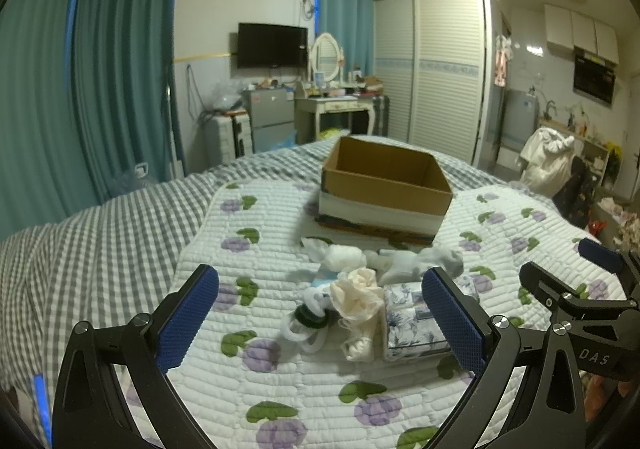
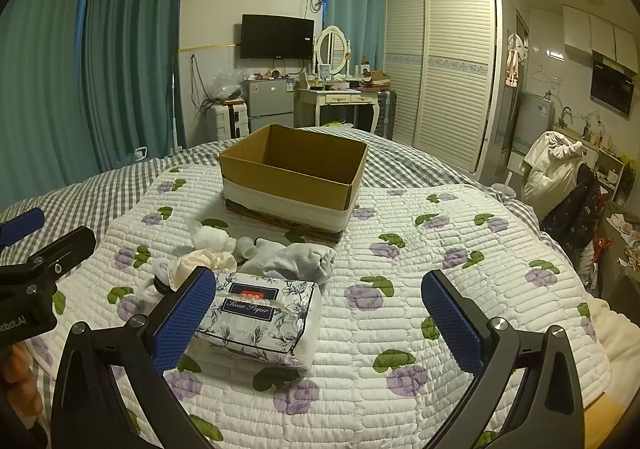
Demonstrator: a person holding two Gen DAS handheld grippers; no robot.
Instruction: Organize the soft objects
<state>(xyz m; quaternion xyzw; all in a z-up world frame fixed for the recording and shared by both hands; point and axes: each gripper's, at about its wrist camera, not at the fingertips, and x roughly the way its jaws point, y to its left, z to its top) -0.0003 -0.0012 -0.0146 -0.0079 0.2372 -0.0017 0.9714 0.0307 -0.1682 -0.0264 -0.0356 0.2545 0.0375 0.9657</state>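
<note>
Nothing is in hand yet, so the step looks like the approach before a first pick.

The left gripper [image 1: 320, 319] hovers low over the quilt [image 1: 280, 381] with its jaws spread wide and nothing held. Inside that gap, toward the left jaw, lies a tangle of white rings around a dark band [image 1: 308, 321]. Just right of it sits a cream cloth bundle [image 1: 358, 299], about midway between the jaws. Against the right jaw, partly hidden by its blue pad, rests the tissue pack [image 1: 412, 323]. Beyond the jaw tips lie a white rolled cloth [image 1: 344, 257] and a pale grey cloth [image 1: 420, 261], and past those stands the cardboard box [image 1: 384, 185], open and apparently empty.

The right gripper [image 2: 318, 315] is likewise wide open and holds nothing. In its view the tissue pack [image 2: 260, 321] lies just inside the left jaw, while the stretch of quilt [image 2: 380, 329] toward the right jaw is bare. The box [image 2: 292, 177] stands well ahead of the tips.

Next, I judge, one gripper needs to centre on a single soft item, drop until the pads straddle it, close gently and carry it to the box. The cream bundle suits the left; the right would have to shift leftward for the tissue pack.
</note>
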